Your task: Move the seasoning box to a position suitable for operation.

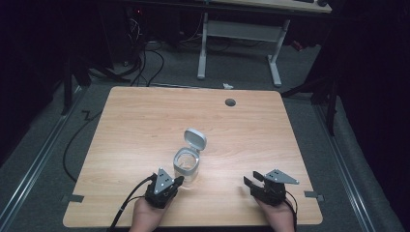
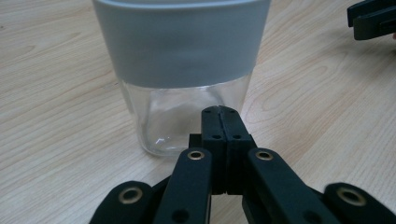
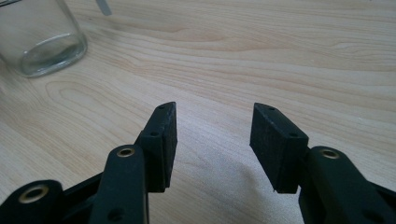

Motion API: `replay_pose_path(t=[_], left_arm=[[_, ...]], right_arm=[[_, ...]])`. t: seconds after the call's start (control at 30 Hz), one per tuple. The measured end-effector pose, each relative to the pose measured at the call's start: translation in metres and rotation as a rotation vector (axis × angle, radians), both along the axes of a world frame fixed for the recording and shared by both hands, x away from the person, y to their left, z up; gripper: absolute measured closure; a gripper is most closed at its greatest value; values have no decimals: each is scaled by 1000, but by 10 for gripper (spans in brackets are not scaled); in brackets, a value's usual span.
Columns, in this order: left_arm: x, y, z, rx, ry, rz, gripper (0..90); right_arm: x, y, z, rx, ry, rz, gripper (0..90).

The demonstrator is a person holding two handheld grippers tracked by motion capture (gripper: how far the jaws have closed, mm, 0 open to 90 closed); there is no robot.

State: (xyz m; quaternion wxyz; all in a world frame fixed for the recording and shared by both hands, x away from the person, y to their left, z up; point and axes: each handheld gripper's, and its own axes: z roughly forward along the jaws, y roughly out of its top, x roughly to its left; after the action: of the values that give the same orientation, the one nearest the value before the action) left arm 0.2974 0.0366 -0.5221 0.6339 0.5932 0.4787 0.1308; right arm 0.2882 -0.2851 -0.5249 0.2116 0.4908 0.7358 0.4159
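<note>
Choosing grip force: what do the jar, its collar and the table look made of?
Jar: clear glass, glossy, the wood grain shows through it. Collar: matte grey, probably plastic or silicone. Table: light wood-grain top, likely laminate.

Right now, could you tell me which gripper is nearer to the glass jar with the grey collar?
The left gripper: it sits shut right against the jar, at its base. The right gripper rests open, well off to the jar's right on the table.
</note>
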Motion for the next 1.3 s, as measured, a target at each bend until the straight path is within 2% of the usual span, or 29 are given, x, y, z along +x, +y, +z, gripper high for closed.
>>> replay_pose_path(t=[0.1, 0.2, 0.23, 0.27, 0.3, 0.37, 0.4, 0.43, 0.5, 0.57, 0.7, 0.9, 1.3], left_arm=[[-1, 0, 1, -1, -3, 5, 900], [0, 10, -1, 4, -4, 32, 900], [3, 20, -2, 4, 3, 61, 900], [3, 20, -2, 4, 3, 61, 900], [8, 30, -1, -8, 9, 98, 900], [12, 34, -1, -7, 9, 115, 900], [16, 36, -1, -16, 9, 132, 900], [25, 38, 0, -13, 8, 149, 900], [29, 38, 0, -9, 6, 155, 900], [36, 33, 0, -11, 5, 152, 900], [38, 26, 0, -14, 4, 136, 900], [34, 22, 0, -17, 5, 127, 900], [22, 10, 0, -23, 5, 76, 900]], right_arm=[[-1, 0, 1, 0, -6, 6, 533], [-2, -1, 2, 3, -11, 7, 548], [-2, -1, 2, 5, -11, 8, 557], [-2, -1, 2, 5, -11, 8, 557], [-2, -1, 2, 6, -15, 15, 594], [-2, -1, 2, 8, -14, 19, 614], [-3, 0, 2, 5, -18, 26, 677], [-3, 1, 2, 0, -20, 27, 705], [-3, 2, 3, -2, -22, 26, 732], [-4, 3, 4, -14, -30, 26, 791], [-3, 3, 3, -12, -24, 28, 836], [-4, 3, 3, -17, -31, 41, 836], [-3, 4, 2, -9, -32, 12, 780]])
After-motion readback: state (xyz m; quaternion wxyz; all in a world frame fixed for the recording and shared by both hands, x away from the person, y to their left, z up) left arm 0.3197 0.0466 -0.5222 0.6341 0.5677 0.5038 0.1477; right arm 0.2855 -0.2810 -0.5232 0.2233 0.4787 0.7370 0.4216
